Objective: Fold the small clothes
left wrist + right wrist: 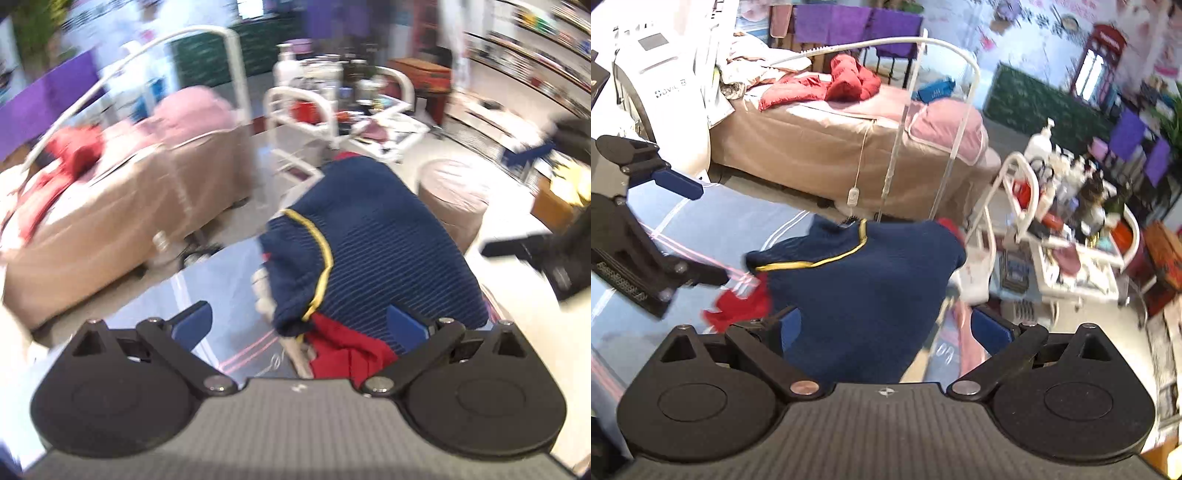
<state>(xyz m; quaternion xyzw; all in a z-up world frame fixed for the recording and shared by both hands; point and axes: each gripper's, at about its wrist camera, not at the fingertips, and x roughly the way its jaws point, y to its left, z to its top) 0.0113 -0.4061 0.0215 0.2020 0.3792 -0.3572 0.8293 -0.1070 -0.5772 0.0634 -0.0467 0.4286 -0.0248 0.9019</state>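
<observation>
A small navy ribbed garment (369, 236) with yellow trim and red parts lies in a heap on the glossy table (221, 280). In the left wrist view my left gripper (299, 325) hovers over its near edge, open wide; the blue pads (192, 325) stand apart from the cloth. At that view's right edge, my right gripper (535, 247) shows as a dark blur. Seen from the right wrist, the garment (864, 280) sits below my right gripper (891, 326), which is open with nothing pinched. My left gripper (698, 232) is at the left there, fingers spread.
Beyond the table stands a tan-covered treatment bed (812, 147) with a pink pillow (945, 125) and red clothes (849, 79). A white cart (1071, 236) full of bottles is at the right. A round pink stool (454, 192) and a white machine (661, 88) stand nearby.
</observation>
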